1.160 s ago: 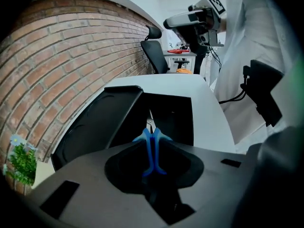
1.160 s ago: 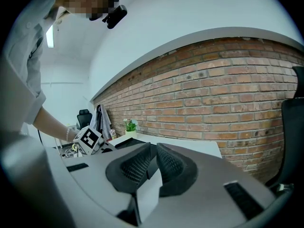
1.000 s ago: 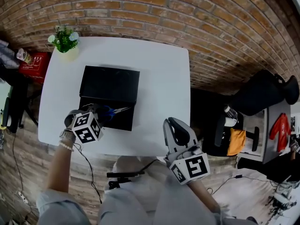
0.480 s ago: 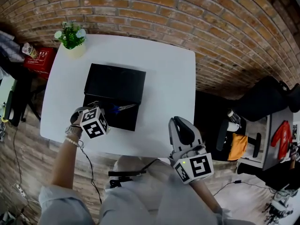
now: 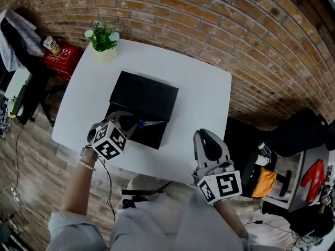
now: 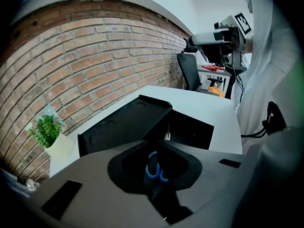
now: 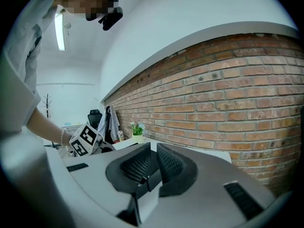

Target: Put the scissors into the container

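A black container [image 5: 147, 94] lies on the white table [image 5: 199, 98], its lid folded back and its open half [image 5: 154, 136] towards me. My left gripper [image 5: 131, 123] hovers at the open half's left end, shut on the scissors [image 5: 149, 123]. Their blades point right over the opening. In the left gripper view the blue handles [image 6: 154, 167] sit between the jaws of that gripper [image 6: 154, 159], with the container [image 6: 124, 125] just beyond. My right gripper [image 5: 205, 137] is near the table's front right edge, shut and holding nothing; its ribbed pads [image 7: 168, 161] nearly touch.
A potted plant [image 5: 103, 40] stands at the table's far left corner. Off the table to the left are a red box [image 5: 62, 56] and hanging clothes. A black chair [image 5: 293, 135] stands to the right. A brick wall runs behind the table.
The head view has swung, so the table sits further right and more tilted. The left gripper keeps the scissors over the container's open half. The right gripper stays where it was.
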Motion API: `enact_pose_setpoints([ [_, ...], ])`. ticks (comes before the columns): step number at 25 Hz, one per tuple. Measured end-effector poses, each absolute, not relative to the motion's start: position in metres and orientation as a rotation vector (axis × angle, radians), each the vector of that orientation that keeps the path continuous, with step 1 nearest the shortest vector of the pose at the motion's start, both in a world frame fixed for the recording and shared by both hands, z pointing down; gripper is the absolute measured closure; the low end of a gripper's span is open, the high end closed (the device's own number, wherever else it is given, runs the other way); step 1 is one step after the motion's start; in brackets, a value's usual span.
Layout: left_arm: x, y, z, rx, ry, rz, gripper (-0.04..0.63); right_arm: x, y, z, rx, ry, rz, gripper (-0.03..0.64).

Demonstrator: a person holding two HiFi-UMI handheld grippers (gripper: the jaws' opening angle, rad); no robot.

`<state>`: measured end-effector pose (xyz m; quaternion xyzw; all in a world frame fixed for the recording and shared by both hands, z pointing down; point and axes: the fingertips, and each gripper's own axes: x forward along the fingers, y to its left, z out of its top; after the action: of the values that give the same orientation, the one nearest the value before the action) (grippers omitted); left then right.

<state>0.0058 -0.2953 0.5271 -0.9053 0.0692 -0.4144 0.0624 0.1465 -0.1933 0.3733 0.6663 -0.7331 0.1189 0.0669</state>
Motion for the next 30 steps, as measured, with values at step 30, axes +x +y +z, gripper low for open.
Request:
enact_pose_setpoints([
  [30,-0.110,-0.246,0.318,-2.868,1.299,-0.482,0.574,0.047,-0.230,0.313,1.640,-2.510,0.089,0.557],
])
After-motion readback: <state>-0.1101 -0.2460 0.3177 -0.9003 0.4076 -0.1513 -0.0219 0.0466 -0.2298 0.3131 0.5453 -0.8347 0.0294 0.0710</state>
